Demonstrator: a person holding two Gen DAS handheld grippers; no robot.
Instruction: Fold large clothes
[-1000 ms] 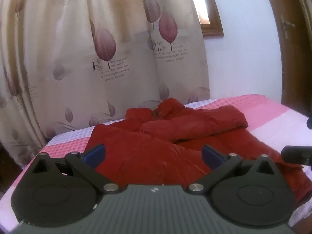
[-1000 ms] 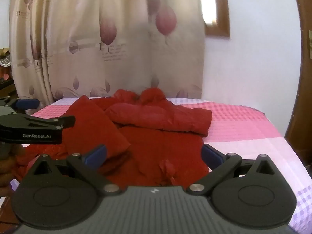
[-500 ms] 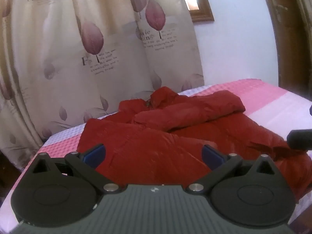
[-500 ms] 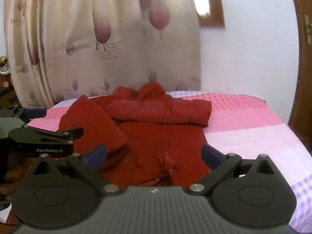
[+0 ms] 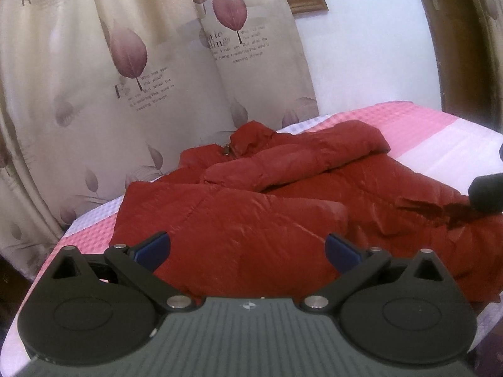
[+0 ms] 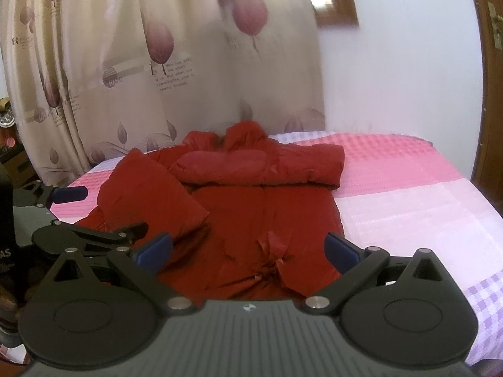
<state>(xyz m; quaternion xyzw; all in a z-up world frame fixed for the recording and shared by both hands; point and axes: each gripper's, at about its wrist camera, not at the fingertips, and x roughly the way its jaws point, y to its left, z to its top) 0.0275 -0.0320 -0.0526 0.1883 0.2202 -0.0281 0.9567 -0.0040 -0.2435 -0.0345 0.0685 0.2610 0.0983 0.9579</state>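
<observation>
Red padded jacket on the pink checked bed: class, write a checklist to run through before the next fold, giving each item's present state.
1. Left gripper open and empty: ok.
2. Right gripper open and empty: ok.
3. Both sleeves of the red padded jacket folded in over the body: ok.
4. Hem near the grippers lying flat: not ok, puckered.
5. Jacket wholly on the pink checked bed: cannot tell, near edge hidden.

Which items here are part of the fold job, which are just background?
Job: red jacket; left gripper, open; right gripper, open; bed under the jacket.

Background: curtain; window frame; door; wall.
</observation>
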